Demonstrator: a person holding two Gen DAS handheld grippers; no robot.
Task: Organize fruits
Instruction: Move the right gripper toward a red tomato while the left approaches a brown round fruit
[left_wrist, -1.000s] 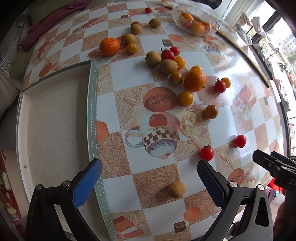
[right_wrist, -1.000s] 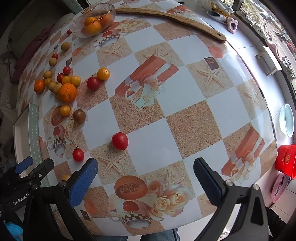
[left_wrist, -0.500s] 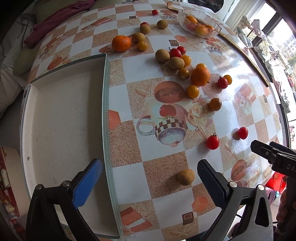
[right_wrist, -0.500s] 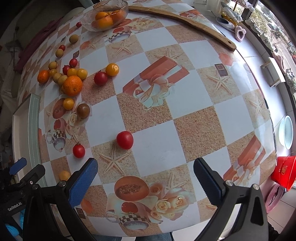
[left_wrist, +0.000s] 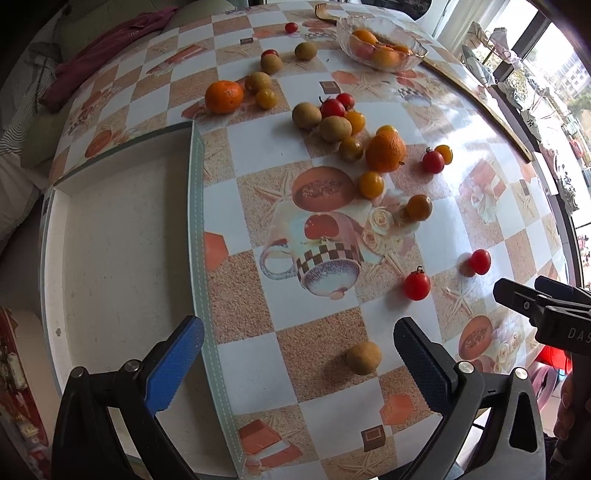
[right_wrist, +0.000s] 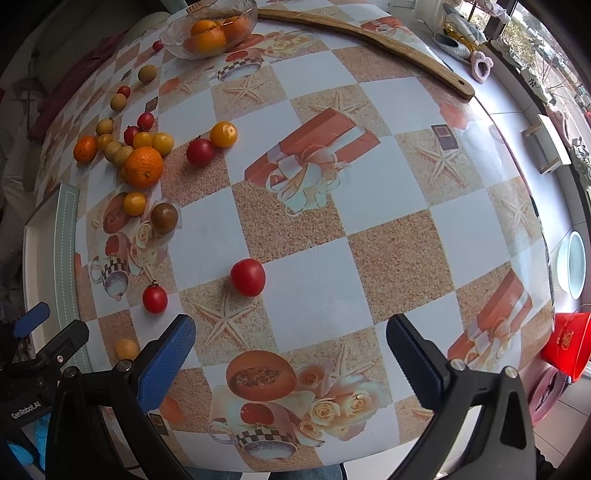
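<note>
Many fruits lie scattered on the checked tablecloth. My left gripper (left_wrist: 299, 347) is open and empty, just above a brown round fruit (left_wrist: 363, 357) near the table's front edge. A stemmed red tomato (left_wrist: 416, 285) and a plain red tomato (left_wrist: 480, 261) lie beyond it. My right gripper (right_wrist: 290, 341) is open and empty, with the plain red tomato (right_wrist: 248, 277) just ahead of its fingers. A large orange (left_wrist: 385, 150) sits amid yellow tomatoes and brown fruits. A glass bowl (left_wrist: 380, 26) at the far side holds oranges.
A white tray (left_wrist: 122, 236) with a pale green rim lies at the table's left. A long wooden stick (right_wrist: 369, 35) lies along the far edge. A red bucket (right_wrist: 565, 347) stands on the floor at the right. The right gripper's tip (left_wrist: 535, 299) shows in the left wrist view.
Both grippers have pulled back and risen slightly, so the fruits sit farther ahead and more of the tray shows. Both stay open. No fruit has moved.
</note>
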